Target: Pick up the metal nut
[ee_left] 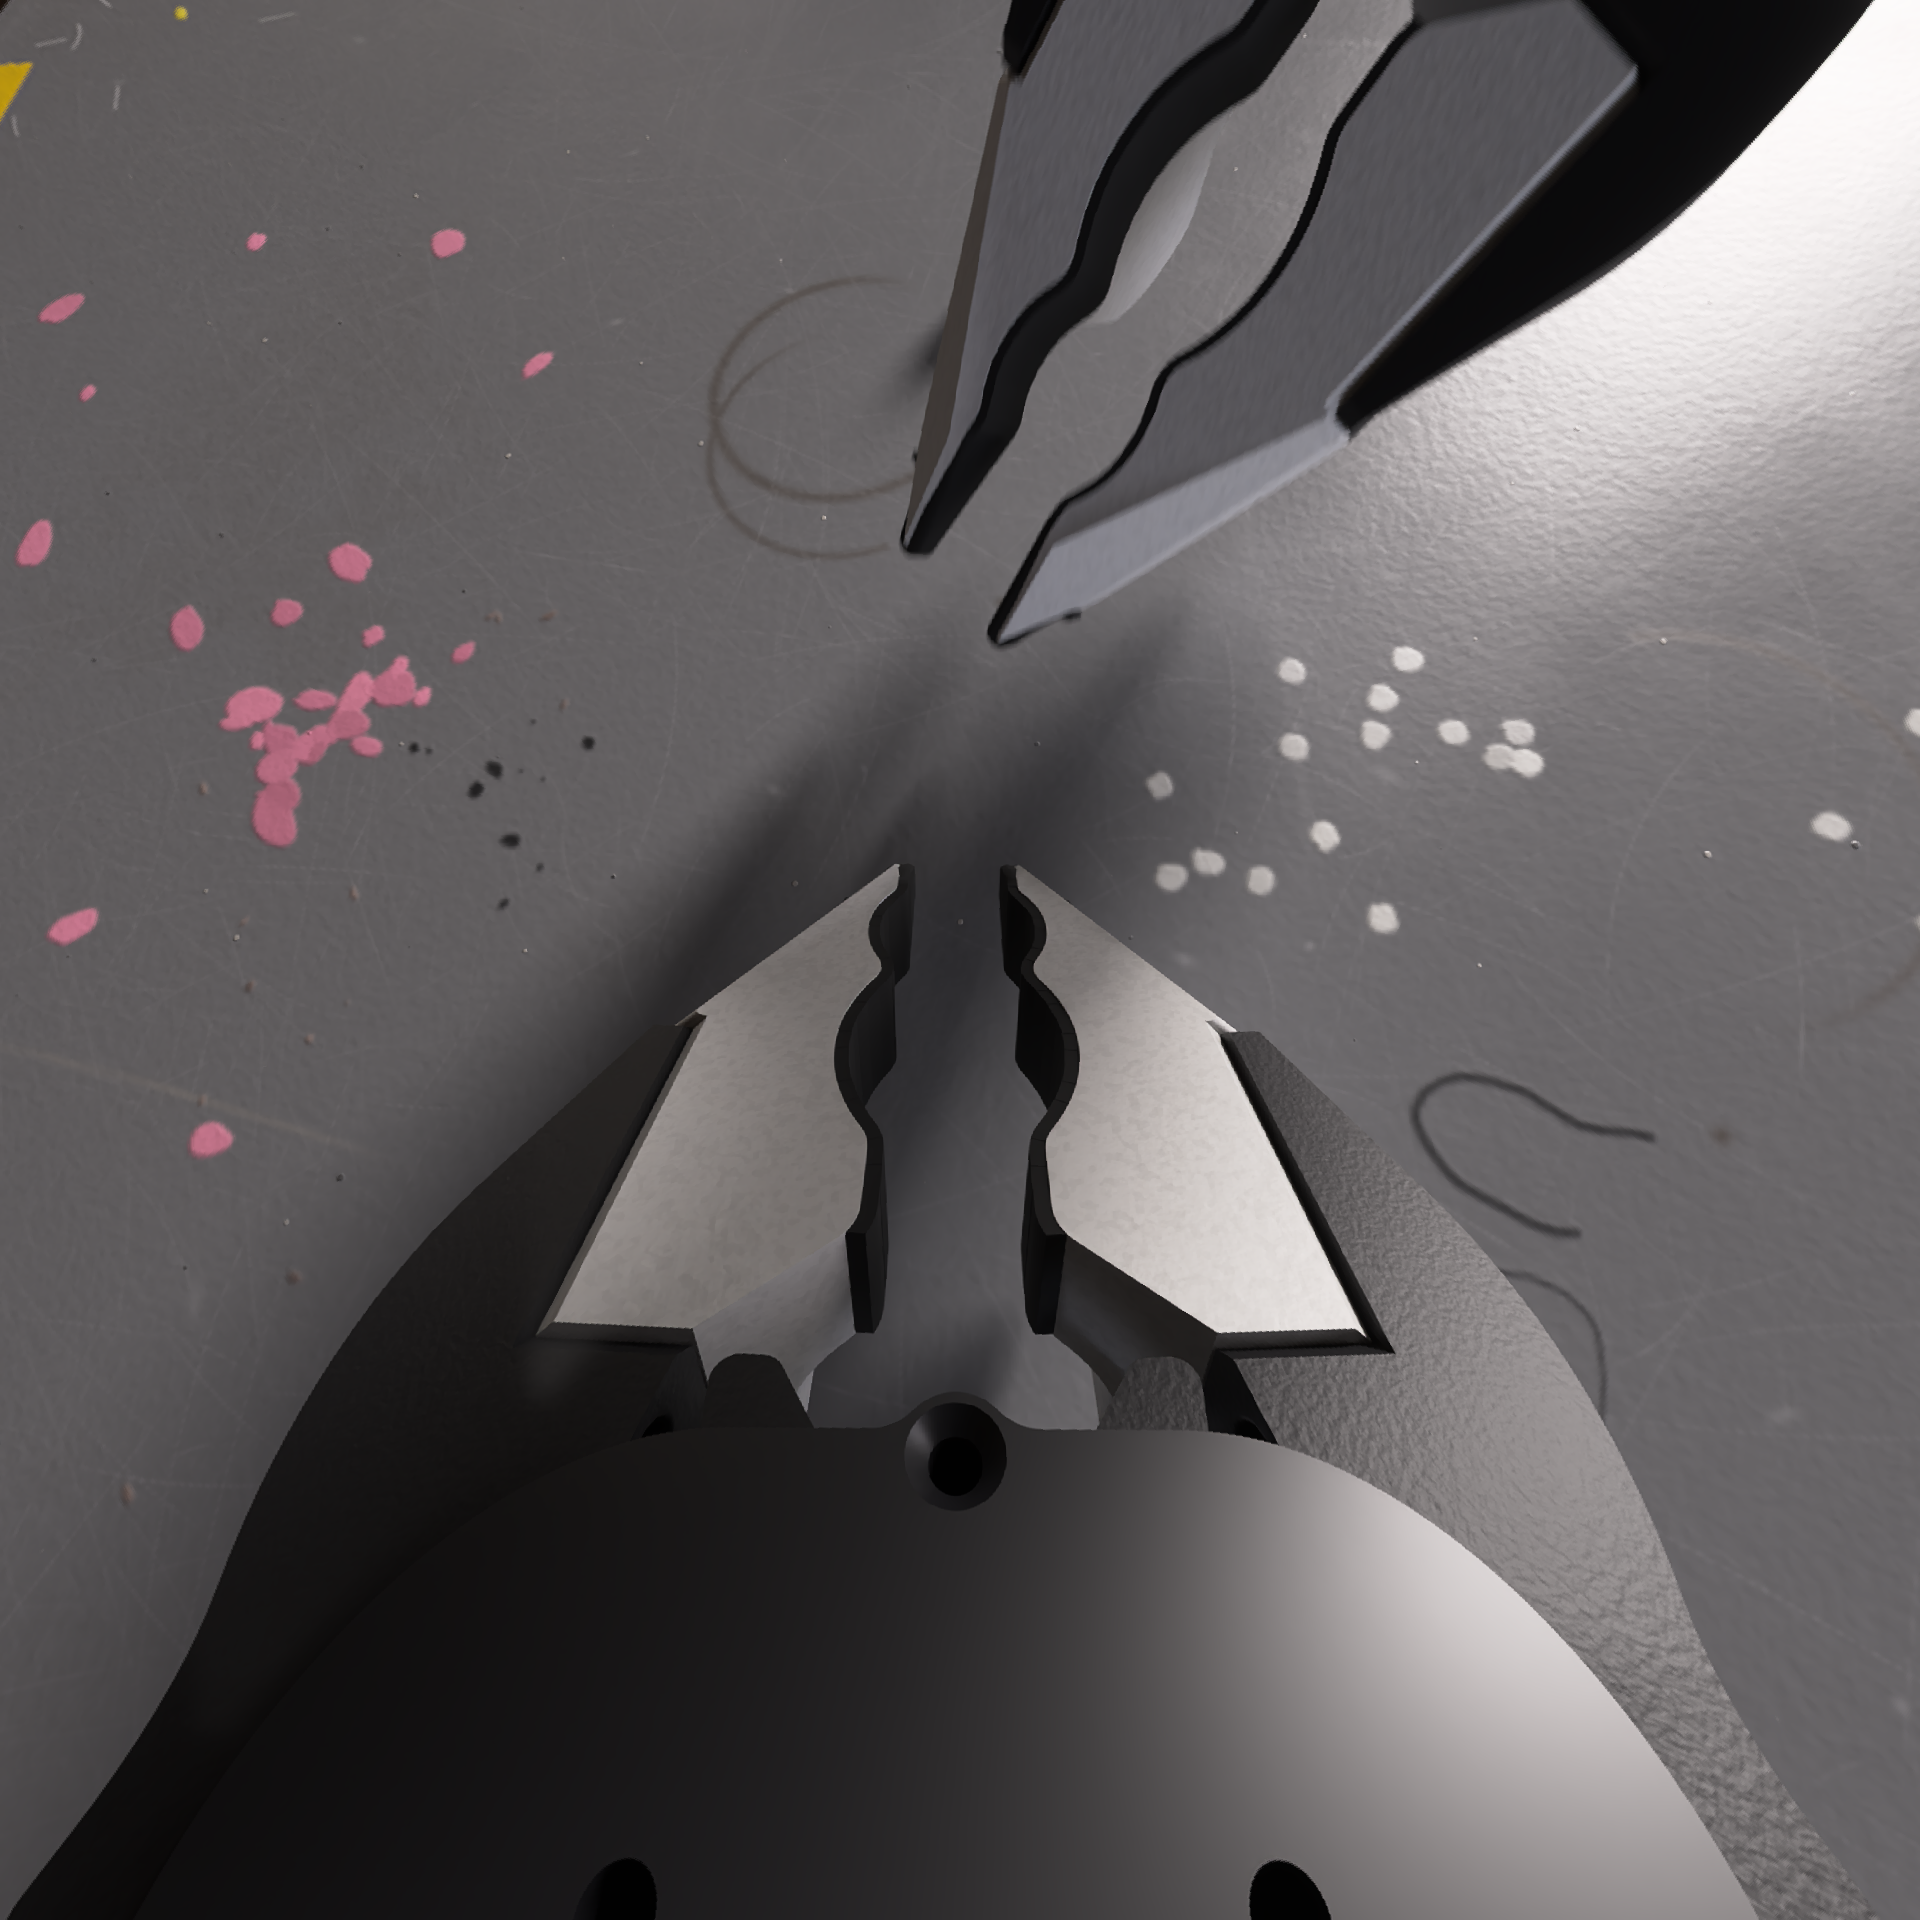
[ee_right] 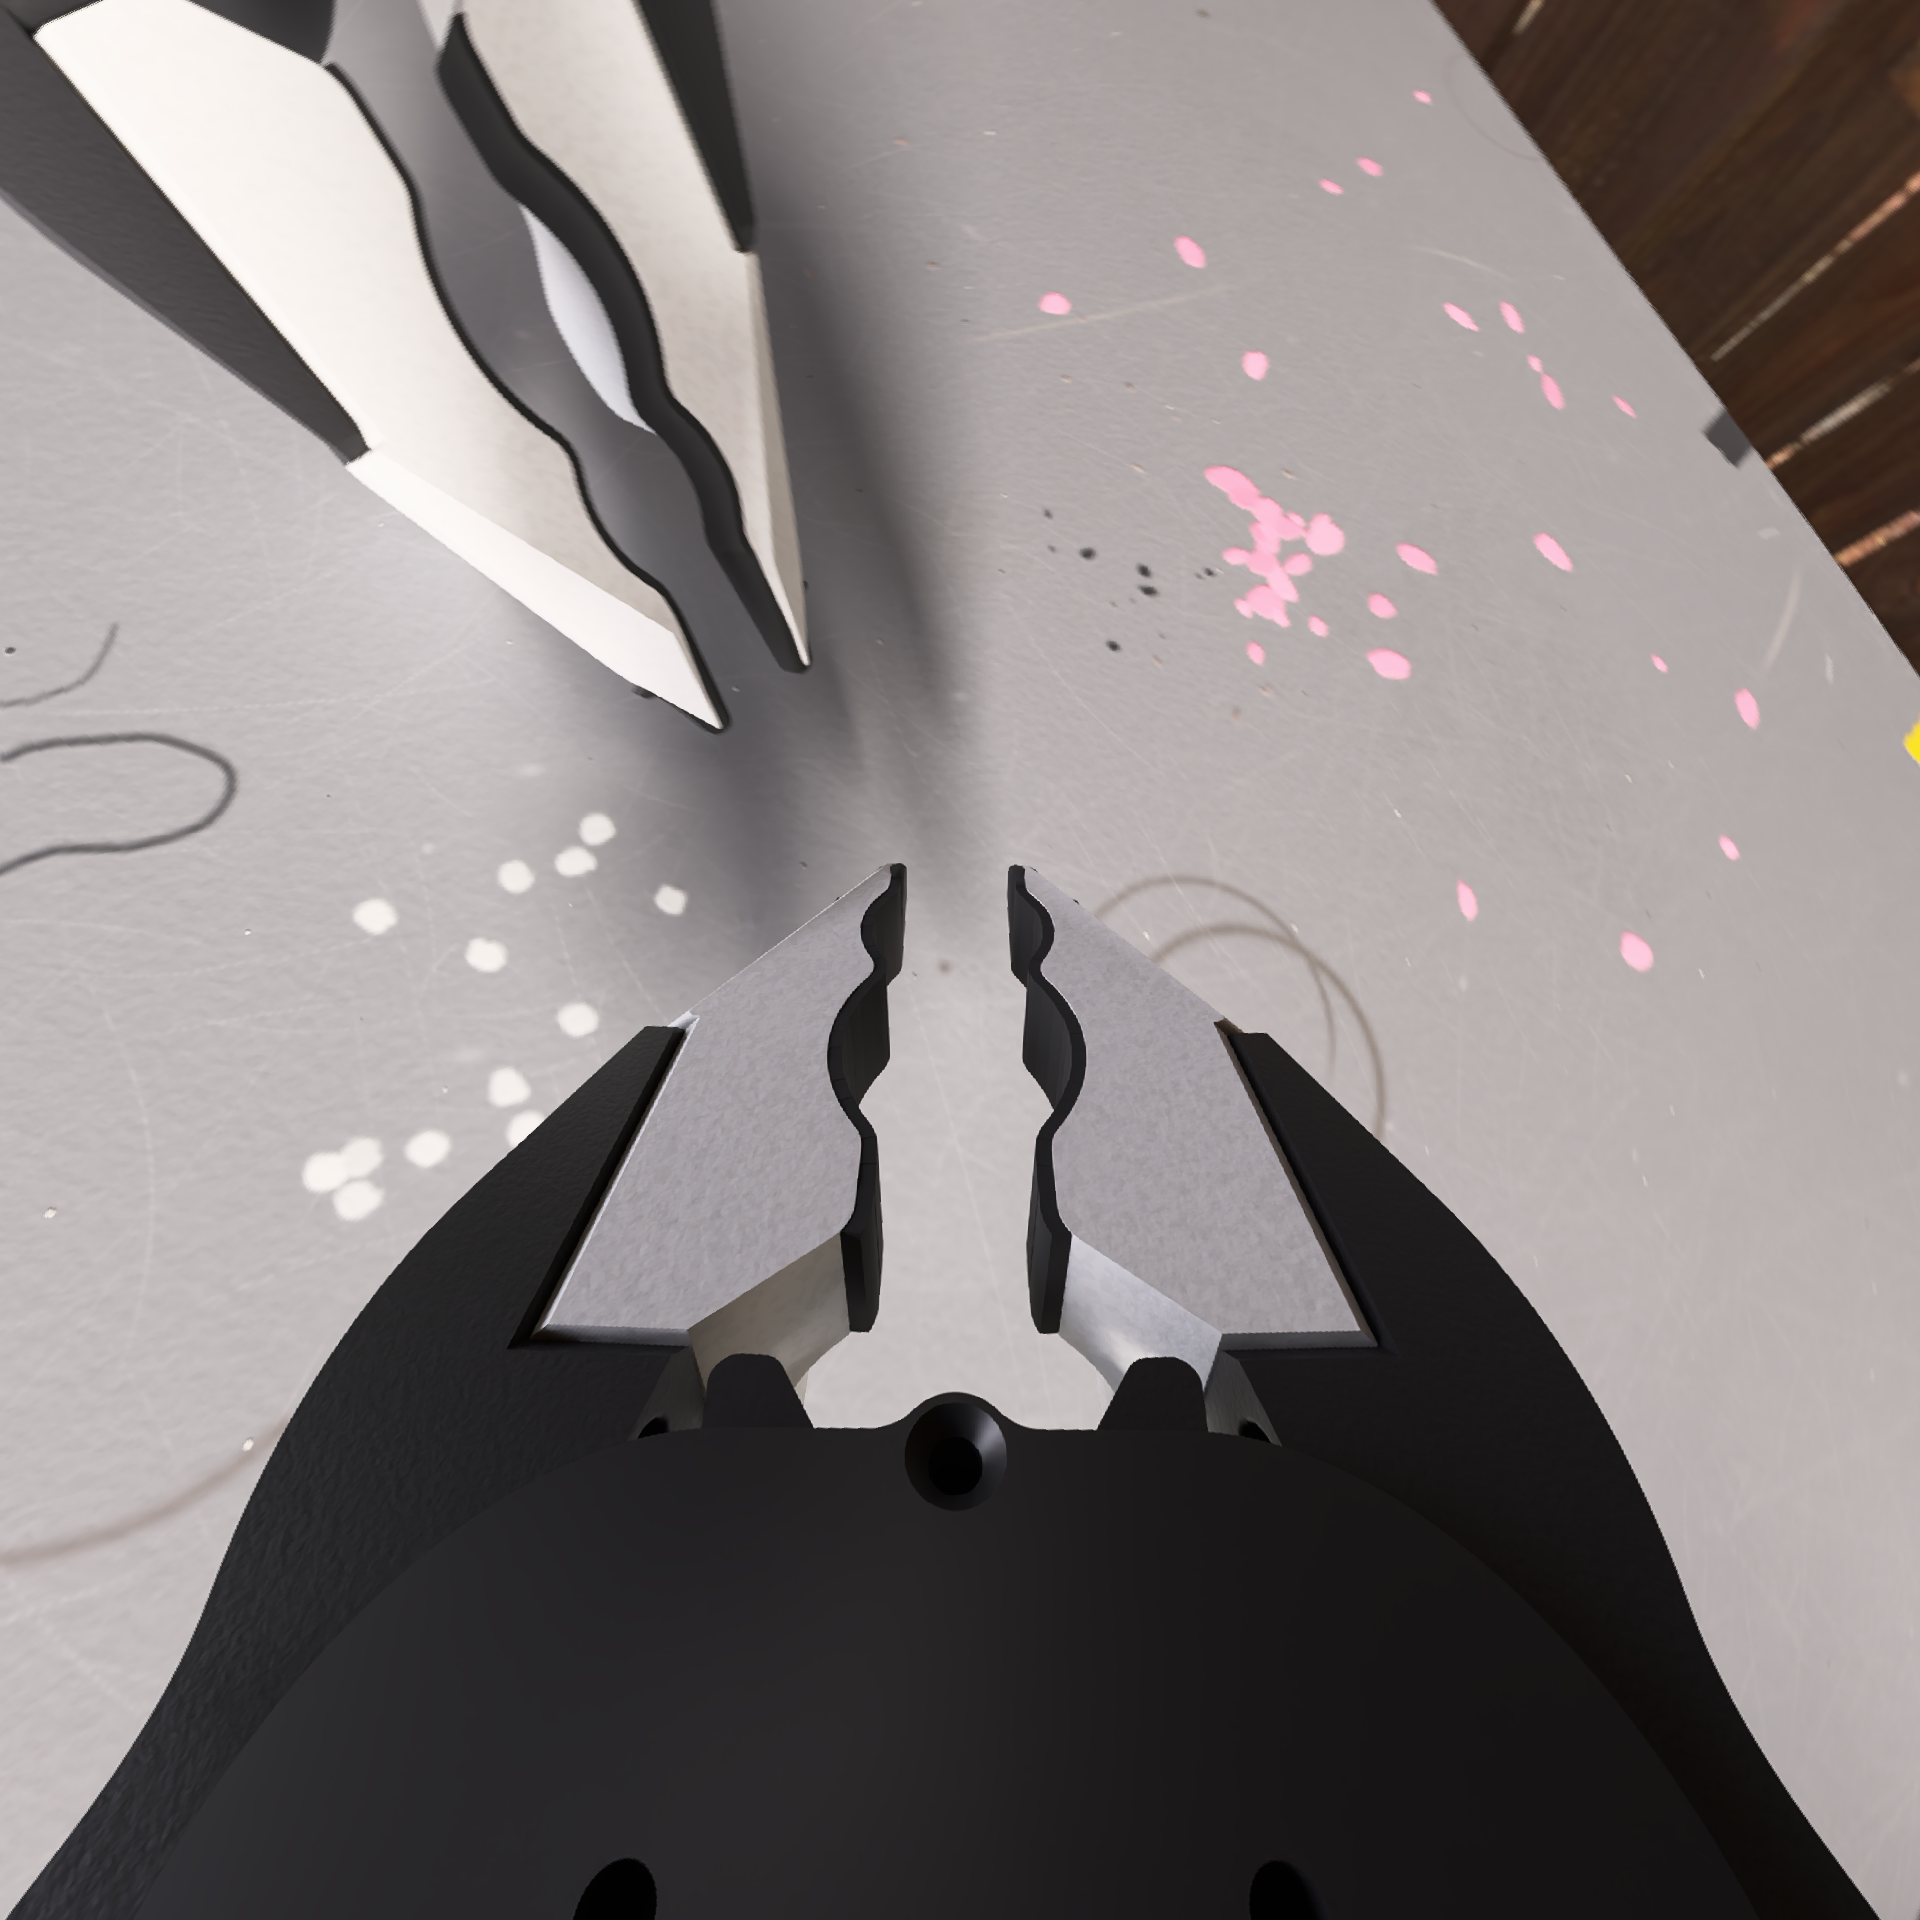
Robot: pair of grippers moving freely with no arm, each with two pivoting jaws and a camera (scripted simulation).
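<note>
Grey paint-spattered table (ee_left: 520,1039); no nut seen. Left gripper (ee_left: 957,883) and right gripper (ee_right: 955,883) narrowly parted, empty, tip-to-tip at frame centre: collision risked.

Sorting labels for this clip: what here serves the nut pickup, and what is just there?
Job: left gripper; right gripper; both empty, no nut in view.
Just there: pink paint spatter, white paint dots, black scribble, on grey table.

The metal nut cannot be made out in either wrist view.
</note>
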